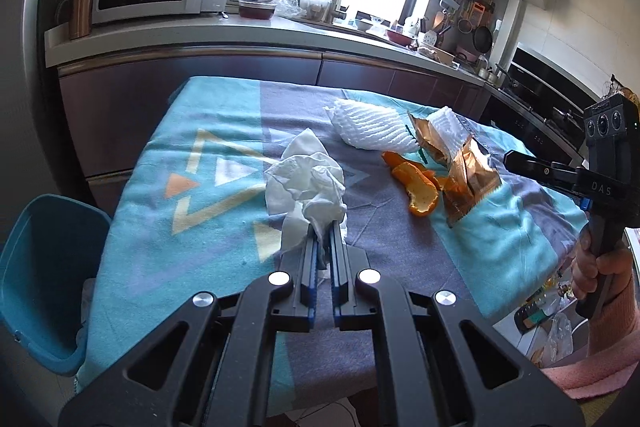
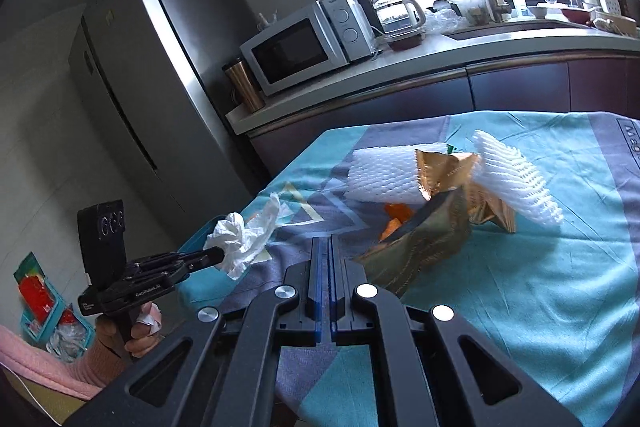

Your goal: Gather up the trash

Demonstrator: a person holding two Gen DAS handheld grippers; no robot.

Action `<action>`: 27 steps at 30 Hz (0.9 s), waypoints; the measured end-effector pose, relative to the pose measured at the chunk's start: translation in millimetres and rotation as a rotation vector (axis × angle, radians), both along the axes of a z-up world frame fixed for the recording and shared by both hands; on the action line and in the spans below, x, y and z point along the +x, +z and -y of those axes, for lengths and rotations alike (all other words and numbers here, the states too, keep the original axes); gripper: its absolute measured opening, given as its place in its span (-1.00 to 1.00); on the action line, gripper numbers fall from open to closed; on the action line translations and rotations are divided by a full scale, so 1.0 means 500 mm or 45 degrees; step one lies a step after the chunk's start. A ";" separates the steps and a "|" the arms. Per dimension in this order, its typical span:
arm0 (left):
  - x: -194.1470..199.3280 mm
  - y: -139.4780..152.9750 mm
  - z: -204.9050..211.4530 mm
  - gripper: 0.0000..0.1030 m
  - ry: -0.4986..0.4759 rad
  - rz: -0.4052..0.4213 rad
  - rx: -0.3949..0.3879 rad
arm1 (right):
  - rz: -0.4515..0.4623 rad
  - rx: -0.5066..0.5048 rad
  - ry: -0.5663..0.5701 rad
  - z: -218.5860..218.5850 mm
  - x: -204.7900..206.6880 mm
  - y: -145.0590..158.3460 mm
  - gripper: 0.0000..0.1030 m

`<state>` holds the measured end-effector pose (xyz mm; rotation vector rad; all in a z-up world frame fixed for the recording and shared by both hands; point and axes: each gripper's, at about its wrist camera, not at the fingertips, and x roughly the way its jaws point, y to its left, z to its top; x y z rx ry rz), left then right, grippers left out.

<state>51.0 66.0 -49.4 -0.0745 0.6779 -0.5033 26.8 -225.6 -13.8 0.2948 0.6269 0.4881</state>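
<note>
The left gripper (image 1: 325, 227) is clenched on one crumpled white tissue (image 1: 306, 183), which bunches up from between its fingertips above the patterned tablecloth (image 1: 224, 131). In the right wrist view the same tissue (image 2: 244, 239) hangs off the left gripper's tip (image 2: 214, 255), raised beside the cloth's left edge (image 2: 560, 267).

The right gripper (image 2: 329, 241) has its jaws pressed together with nothing visible between them; in the left wrist view its tip (image 1: 510, 157) points at the gold wrapper.

Taking the large foam fruit net (image 1: 368, 127) as landmark: there are two foam nets in all, the second, smaller one (image 1: 446, 125) just to its right. Two gold foil wrappers lie by them, one (image 1: 424, 139) touching the large net's right end, the other (image 1: 470, 179) in front and to the right. Orange peel (image 1: 416, 187), in about two pieces, lies just in front of the large net. One teal bin (image 1: 44, 267) stands well to the left, below the table edge.
</note>
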 end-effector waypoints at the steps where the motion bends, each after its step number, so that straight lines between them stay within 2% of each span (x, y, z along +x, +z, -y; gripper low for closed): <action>1: -0.002 0.001 -0.011 -0.89 0.015 0.000 -0.004 | -0.015 -0.026 -0.018 -0.004 0.004 -0.005 -0.96; 4: -0.008 -0.001 -0.038 -0.89 0.045 -0.006 -0.013 | -0.061 -0.014 -0.096 0.019 0.007 -0.028 -0.93; 7: -0.011 -0.008 -0.050 -0.89 0.048 -0.017 -0.018 | -0.089 -0.021 -0.218 0.048 0.001 -0.050 -0.47; 8: -0.011 -0.010 -0.051 -0.89 0.044 -0.019 -0.020 | -0.100 -0.023 -0.239 0.051 0.001 -0.057 -0.24; 9: -0.010 -0.011 -0.049 -0.89 0.039 -0.020 -0.022 | -0.112 -0.032 -0.245 0.051 0.004 -0.064 -0.13; 11: -0.010 -0.012 -0.047 -0.89 0.031 -0.018 -0.027 | -0.122 -0.060 -0.259 0.043 0.010 -0.074 -0.10; 12: -0.010 -0.012 -0.045 -0.89 0.027 -0.018 -0.031 | -0.115 -0.068 -0.270 0.042 0.013 -0.077 0.00; 16: -0.011 -0.012 -0.041 -0.89 0.025 -0.020 -0.034 | -0.154 -0.005 -0.294 0.073 0.050 -0.099 0.08; 17: -0.012 -0.012 -0.042 -0.89 0.027 -0.020 -0.031 | -0.180 0.023 -0.278 0.083 0.061 -0.109 0.16; 24: -0.008 -0.013 -0.048 -0.89 0.054 -0.028 -0.029 | -0.250 0.134 -0.169 0.111 0.111 -0.135 0.19; 26: -0.008 -0.015 -0.046 -0.89 0.055 -0.033 -0.024 | -0.251 0.152 -0.113 0.108 0.114 -0.137 0.13; 27: -0.008 -0.017 -0.045 -0.89 0.056 -0.036 -0.021 | -0.252 0.159 -0.085 0.105 0.114 -0.137 -0.08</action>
